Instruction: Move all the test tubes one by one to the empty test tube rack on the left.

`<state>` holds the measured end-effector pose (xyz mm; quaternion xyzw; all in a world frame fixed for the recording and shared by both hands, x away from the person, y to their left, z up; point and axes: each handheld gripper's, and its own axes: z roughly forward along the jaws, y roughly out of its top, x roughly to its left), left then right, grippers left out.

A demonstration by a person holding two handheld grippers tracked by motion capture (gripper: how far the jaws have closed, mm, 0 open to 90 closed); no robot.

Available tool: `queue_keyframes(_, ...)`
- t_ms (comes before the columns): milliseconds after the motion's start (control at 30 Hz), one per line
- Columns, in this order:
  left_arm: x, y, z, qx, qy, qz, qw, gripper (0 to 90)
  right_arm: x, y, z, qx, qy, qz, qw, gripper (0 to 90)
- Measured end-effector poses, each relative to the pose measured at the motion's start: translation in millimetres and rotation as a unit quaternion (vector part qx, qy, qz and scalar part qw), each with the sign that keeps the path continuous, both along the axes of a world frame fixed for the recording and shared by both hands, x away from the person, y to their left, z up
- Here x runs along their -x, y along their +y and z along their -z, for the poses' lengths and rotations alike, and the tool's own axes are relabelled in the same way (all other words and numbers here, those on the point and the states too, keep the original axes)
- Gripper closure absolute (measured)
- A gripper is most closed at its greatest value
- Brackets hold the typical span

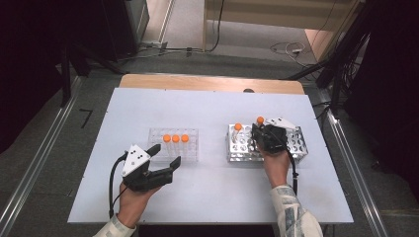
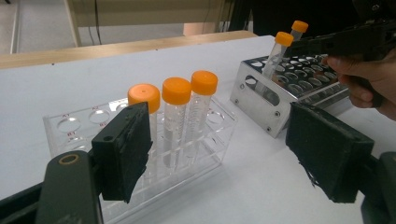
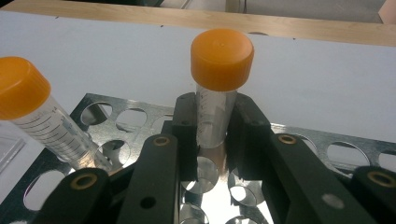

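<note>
My right gripper (image 3: 215, 126) is shut on a clear tube with an orange cap (image 3: 219, 70), held upright just above the holes of the metal rack (image 3: 327, 147). A second orange-capped tube (image 3: 42, 116) leans in that rack to its left. From above, the right gripper (image 1: 262, 131) sits over the metal rack (image 1: 299, 143), with the held tube's cap (image 1: 260, 120) at its tip. My left gripper (image 1: 168, 153) is open and holds nothing, beside the clear plastic rack (image 1: 155, 136). Three orange-capped tubes (image 2: 176, 107) stand in that rack, ahead of the left gripper (image 2: 224, 149).
The white table top (image 1: 212, 187) has bare room in front of both racks and along the back. A wooden strip (image 1: 207, 83) runs along the far edge. Beyond it, cables lie on the floor (image 1: 286, 49).
</note>
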<state>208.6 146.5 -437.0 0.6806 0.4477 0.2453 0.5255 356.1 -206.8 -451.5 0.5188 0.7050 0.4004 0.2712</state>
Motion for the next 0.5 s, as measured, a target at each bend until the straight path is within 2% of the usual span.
queue_keyframes(233, -0.1, -0.1, 0.2, -0.002, 0.0, 0.001, 1.0, 21.7, 1.2, -0.3, -8.1, 0.001, -0.011, -0.005, 0.9999, 71.8)
queue_keyframes(500, 0.0, 0.0, 0.9, -0.003, 0.001, 0.001, 1.0, 21.7, 9.4, -3.4, -30.0, -0.003, -0.037, -0.013, 0.9992, 72.2)
